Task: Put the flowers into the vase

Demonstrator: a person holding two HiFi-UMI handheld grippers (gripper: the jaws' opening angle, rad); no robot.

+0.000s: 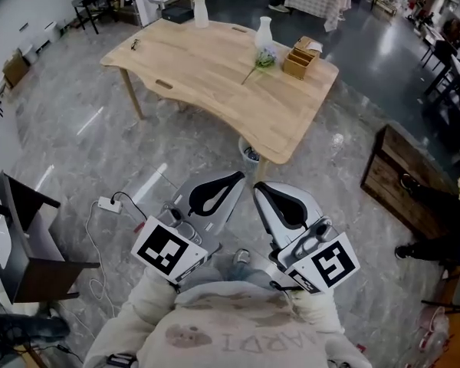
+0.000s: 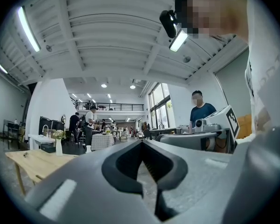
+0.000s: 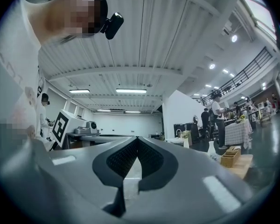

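Observation:
A white vase (image 1: 264, 32) stands at the far side of the light wooden table (image 1: 207, 75), and a bunch of flowers (image 1: 261, 60) lies flat just in front of it. A second white vase (image 1: 201, 8), with flowers in it, stands at the far edge. Both grippers are held close to my chest, well short of the table, above the floor. The left gripper (image 1: 233, 179) and the right gripper (image 1: 261, 189) are shut with nothing between the jaws. The left gripper (image 2: 142, 142) points toward the room; the right gripper (image 3: 136, 138) does too, with the vase (image 3: 211, 148) small at its right.
A wooden organiser box (image 1: 301, 57) sits on the table beside the flowers. A bin (image 1: 249, 156) stands under the table's near edge. A power strip (image 1: 107, 203) with cable lies on the floor at left, near a dark cabinet (image 1: 23, 244). A wooden bench (image 1: 391, 176) and a person's shoe (image 1: 406, 251) are at right.

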